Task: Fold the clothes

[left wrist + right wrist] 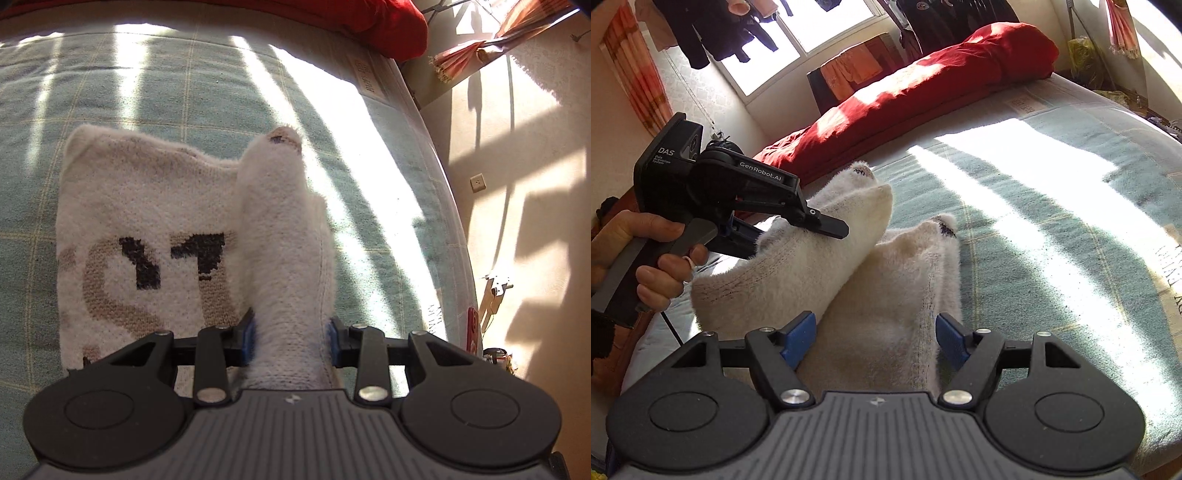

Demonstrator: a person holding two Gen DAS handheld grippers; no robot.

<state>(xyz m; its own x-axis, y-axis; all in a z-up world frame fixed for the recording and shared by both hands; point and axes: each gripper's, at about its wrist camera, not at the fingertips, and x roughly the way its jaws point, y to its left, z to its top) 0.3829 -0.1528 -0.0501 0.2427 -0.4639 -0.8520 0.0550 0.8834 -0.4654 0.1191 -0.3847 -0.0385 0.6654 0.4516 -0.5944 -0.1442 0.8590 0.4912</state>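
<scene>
Left gripper (pixel 291 332) is pinching one sleeve (pixel 280 229) of the white sweater (pixel 147 229) on the bed (pixel 184 92), while the right gripper (pixel 875 341) sits spread around the other sleeve (pixel 901 295) without clamping it. Looks like the sleeve-folding step; next the right needs to close, then both carry inward. Both sleeves run lengthwise away from the cameras, cuffs toward the red bedding (pixel 916 88).

The fluffy white knitted sweater (pixel 155 236) shows only part of its beige and black lettering, the rest covered by its own raised sleeve and the black two-finger left gripper (pixel 291 332). The rolled red quilt (pixel 369 18) is cut by the top edge. Small print on the pale green checked blanket (pixel 1052 206) is unreadable.
</scene>
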